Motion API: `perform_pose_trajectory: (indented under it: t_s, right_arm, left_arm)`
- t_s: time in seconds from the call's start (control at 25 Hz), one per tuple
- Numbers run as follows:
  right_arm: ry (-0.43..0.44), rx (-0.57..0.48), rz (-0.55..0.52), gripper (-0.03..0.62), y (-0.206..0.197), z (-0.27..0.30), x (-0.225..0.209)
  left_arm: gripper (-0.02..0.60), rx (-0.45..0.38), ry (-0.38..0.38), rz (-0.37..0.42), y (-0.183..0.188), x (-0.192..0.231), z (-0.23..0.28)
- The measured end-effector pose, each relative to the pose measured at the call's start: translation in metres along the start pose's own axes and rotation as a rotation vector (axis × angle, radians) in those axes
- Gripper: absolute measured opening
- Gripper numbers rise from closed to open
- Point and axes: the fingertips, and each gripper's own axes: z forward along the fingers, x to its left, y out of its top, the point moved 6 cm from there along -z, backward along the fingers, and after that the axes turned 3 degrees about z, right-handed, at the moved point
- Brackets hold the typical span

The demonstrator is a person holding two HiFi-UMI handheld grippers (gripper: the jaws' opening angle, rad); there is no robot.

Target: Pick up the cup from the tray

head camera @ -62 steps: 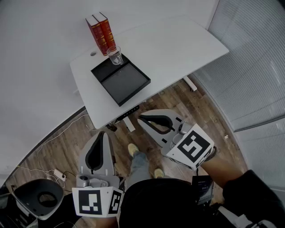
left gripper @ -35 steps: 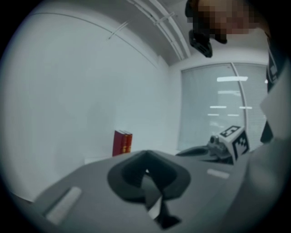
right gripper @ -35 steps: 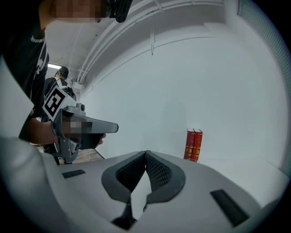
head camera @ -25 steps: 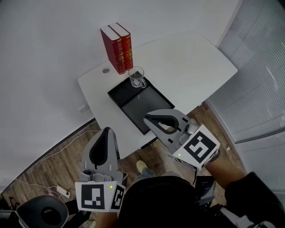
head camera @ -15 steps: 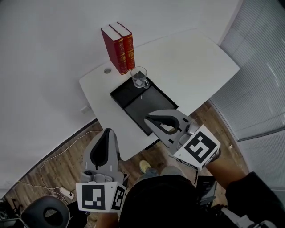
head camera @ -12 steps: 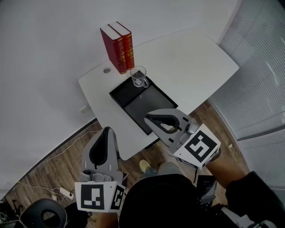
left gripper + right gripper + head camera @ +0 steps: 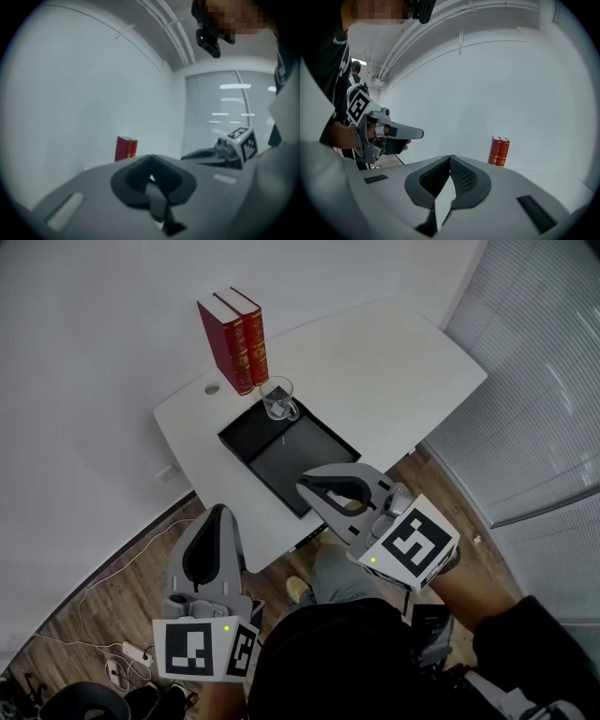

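Vs. 2.5 s back, the person stood closer. Seen from above, the right tongs overlapped the tray at its near corner, not the floor. Both tongs were shut, empty; left tongs short of the tabletop. Cup upright in tray's far corner, red books just behind.

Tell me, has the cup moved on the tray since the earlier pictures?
No. The cup still stands in the far corner of the tray, right beside the red books, just as before.
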Motion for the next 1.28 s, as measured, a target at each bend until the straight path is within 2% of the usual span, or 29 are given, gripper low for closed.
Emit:
perform_pose_trajectory:
  t_s: [0.32, 0.64, 0.96, 1.28]
  right_arm:
    - [-0.013, -0.01, -0.019, 0.014, 0.008, -0.008, 0.0]
    - [0.0, -0.027, -0.034, 0.015, 0.008, -0.007, -0.005]
    - [0.025, -0.042, -0.014, 0.015, 0.006, 0.006, -0.028]
    - [0.03, -0.046, 0.004, 0.014, 0.002, 0.019, -0.066]
  left_arm:
    - [0.0, -0.022, -0.012, -0.005, 0.005, -0.005, 0.0]
    - [0.0, -0.034, 0.009, 0.004, 0.006, -0.005, 0.001]
    - [0.0, -0.012, 0.031, 0.024, 0.011, -0.002, 0.022]
    - [0.0, -0.001, 0.037, 0.034, 0.015, 0.003, 0.062]
